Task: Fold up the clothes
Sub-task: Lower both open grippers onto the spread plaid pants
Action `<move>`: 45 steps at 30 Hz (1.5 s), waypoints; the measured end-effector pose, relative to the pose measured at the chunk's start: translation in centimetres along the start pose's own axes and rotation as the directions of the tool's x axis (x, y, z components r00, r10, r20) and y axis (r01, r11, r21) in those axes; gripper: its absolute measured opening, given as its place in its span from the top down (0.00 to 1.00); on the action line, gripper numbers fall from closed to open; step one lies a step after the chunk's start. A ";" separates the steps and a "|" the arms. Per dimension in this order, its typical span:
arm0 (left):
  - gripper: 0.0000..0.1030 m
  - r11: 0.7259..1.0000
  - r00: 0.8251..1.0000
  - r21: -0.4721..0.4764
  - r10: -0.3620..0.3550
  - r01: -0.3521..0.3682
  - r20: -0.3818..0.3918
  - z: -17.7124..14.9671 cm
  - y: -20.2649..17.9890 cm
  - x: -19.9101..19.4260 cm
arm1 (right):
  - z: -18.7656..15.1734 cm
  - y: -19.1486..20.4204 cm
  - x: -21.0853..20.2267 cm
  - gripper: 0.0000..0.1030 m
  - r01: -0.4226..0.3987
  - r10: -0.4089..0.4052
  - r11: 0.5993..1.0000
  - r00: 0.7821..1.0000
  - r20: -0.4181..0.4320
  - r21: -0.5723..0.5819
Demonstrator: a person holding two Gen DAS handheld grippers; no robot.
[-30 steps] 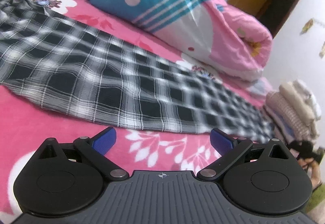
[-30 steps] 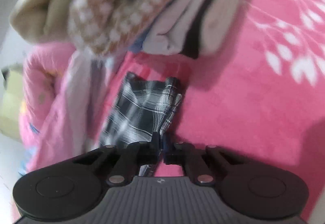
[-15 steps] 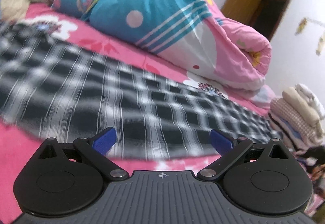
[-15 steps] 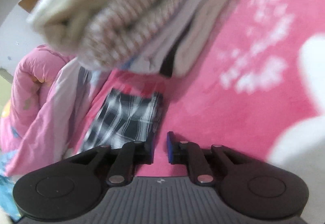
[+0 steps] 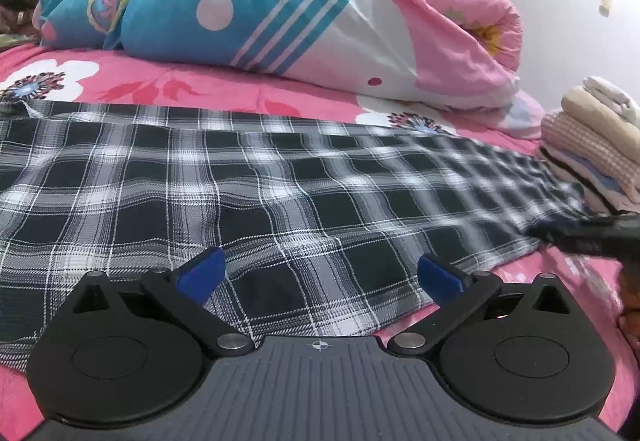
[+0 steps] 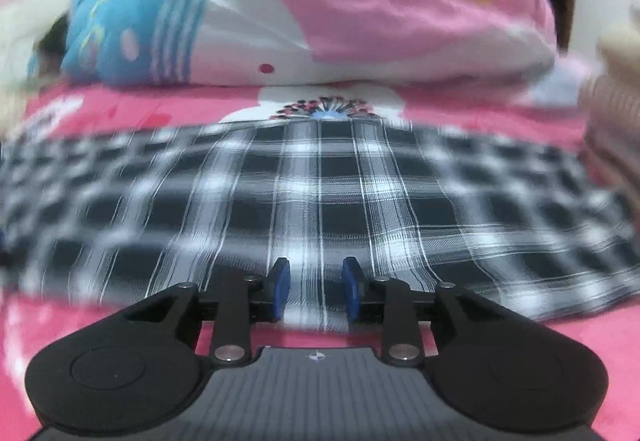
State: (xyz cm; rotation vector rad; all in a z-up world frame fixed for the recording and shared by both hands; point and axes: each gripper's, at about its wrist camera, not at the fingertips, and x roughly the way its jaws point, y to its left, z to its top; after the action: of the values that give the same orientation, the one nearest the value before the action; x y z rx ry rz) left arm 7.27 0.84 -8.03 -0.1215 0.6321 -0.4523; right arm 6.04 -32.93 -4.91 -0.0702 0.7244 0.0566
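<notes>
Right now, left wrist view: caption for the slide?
Open left gripper over plaid garment spread flat on pink bed.

right tongs (image 6: 315, 291) released plaid garment (image 6: 320, 201), jaws opening

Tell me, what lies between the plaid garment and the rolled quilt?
In the left wrist view, a bare strip of pink floral bedsheet separates the plaid garment from the rolled quilt.

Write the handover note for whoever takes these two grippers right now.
Left gripper: jaws wide open, empty, over the near edge of the plaid garment.
Right gripper: jaws have just been opening, nothing pinched, plaid cloth below.
Garment lies spread long and flat on the pink bedsheet, its right end by the stack of folded clothes.
Done: laid out.
Left: every fold, then likely onto the stack.
</notes>
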 end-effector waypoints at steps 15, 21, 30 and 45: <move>0.00 0.998 0.998 -0.039 0.045 -0.043 0.047 0.2 0.1 -2.0 | 3.6 10.6 4.3 0.53 -0.127 0.119 0.985 0.990 -0.074 -0.121; 0.00 0.993 0.995 -0.109 0.058 -0.050 0.076 1.6 1.4 -3.4 | 1.3 10.5 -0.7 0.40 -0.151 0.141 0.984 0.985 -0.101 -0.092; 0.00 0.958 0.966 -0.152 0.254 -0.243 0.058 2.7 3.7 -3.0 | 5.8 13.8 1.1 0.31 -0.149 0.152 0.986 0.988 0.035 -0.080; 0.00 0.897 0.898 -0.045 0.440 -0.440 -0.017 1.5 3.9 0.1 | 2.5 15.3 6.2 0.00 -0.105 0.107 0.992 0.994 0.023 -0.065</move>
State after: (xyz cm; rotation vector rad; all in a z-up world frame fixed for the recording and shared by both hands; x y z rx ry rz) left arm 9.73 4.23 -7.82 -0.0189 0.6543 0.0023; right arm 11.16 -17.31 -7.83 -0.0919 0.6992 0.1819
